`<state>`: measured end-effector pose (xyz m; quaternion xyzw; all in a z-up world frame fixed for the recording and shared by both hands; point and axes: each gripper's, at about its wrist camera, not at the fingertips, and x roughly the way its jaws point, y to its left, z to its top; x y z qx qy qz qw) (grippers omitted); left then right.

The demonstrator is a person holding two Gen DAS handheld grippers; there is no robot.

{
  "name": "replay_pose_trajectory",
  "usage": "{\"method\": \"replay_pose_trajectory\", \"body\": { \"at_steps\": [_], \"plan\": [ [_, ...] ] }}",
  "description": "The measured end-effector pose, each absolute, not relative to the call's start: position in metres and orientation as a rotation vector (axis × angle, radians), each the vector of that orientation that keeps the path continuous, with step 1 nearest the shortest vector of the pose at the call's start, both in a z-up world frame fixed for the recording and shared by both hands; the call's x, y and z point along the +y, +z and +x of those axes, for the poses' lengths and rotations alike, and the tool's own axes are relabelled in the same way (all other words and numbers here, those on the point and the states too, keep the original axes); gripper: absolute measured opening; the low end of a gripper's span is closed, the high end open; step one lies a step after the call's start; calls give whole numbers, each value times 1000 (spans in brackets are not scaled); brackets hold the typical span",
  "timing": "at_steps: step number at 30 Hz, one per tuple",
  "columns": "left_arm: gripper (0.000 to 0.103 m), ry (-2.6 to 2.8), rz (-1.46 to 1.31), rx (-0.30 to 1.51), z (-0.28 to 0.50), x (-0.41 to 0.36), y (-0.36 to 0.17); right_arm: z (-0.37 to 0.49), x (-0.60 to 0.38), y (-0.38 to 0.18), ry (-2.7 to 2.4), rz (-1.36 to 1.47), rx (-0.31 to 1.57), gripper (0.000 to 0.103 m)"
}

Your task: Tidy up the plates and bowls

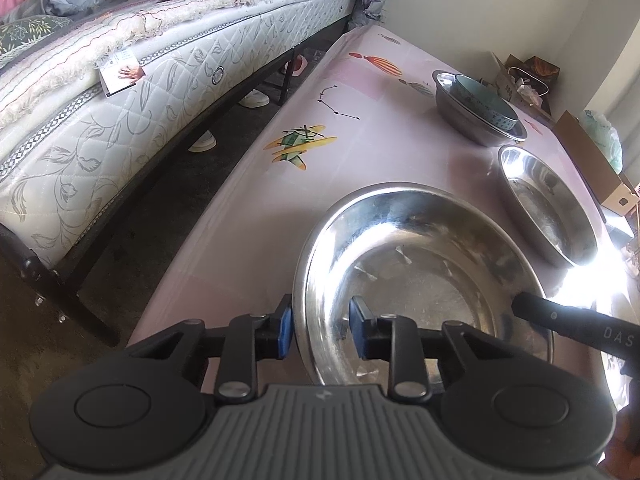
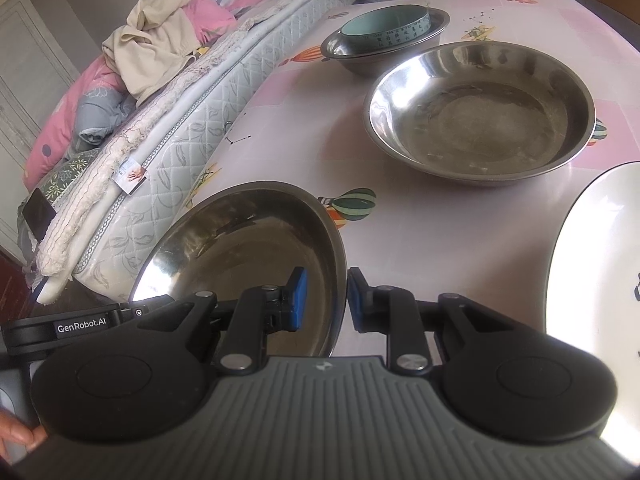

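Steel basin (image 1: 420, 280) empty on pink table (image 1: 240, 208); left gripper (image 1: 321, 326) jaws narrow, straddling its near rim, grip unclear. Far basin (image 1: 476, 112) holds a blue bowl (image 1: 484, 102). Right gripper (image 2: 327, 300) jaws nearly closed on the same basin's rim (image 2: 248, 248); other basin (image 2: 480, 116) empty. "GenRobot.AI" (image 2: 82, 327) on the left gripper.

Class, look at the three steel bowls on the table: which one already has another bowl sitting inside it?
The farthest steel bowl, near the bed end of the table: a pale blue ceramic bowl sits inside it. The other two steel bowls are empty.
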<state>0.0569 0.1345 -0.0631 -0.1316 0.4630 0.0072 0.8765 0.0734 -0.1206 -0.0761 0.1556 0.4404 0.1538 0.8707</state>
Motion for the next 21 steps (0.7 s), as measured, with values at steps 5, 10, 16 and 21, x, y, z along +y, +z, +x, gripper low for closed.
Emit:
{"method": "replay_pose_trajectory", "body": {
  "at_steps": [5, 10, 16, 21],
  "plan": [
    [29, 24, -269, 965, 58, 134, -63, 72, -119, -76, 321, 318, 919, 21],
    [29, 33, -259, 965, 58, 131, -62, 72, -119, -76, 320, 315, 919, 21],
    [29, 32, -257, 967, 59, 130, -61, 72, -121, -75, 315, 314, 915, 21],
    [29, 32, -252, 969, 60, 129, -62, 72, -121, -75, 314, 313, 914, 21]
  ]
}}
